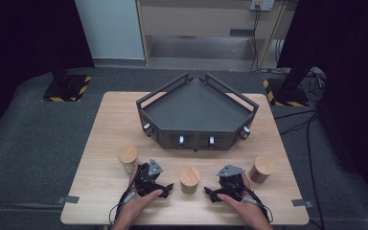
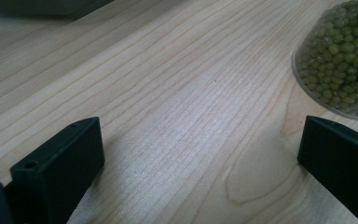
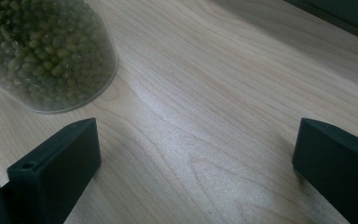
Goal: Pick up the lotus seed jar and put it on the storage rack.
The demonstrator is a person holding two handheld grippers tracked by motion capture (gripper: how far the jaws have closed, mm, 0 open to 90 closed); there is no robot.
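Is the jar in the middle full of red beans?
No, the middle jar holds small green beans, seen through its clear wall in the right gripper view.

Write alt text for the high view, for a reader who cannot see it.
A person's two hands rest on a light wooden table, each holding an open black gripper, the left gripper and right gripper flanking a middle jar with a wooden lid. Two more lidded jars, the left jar and right jar, stand farther out, and a dark angular tray sits behind them.
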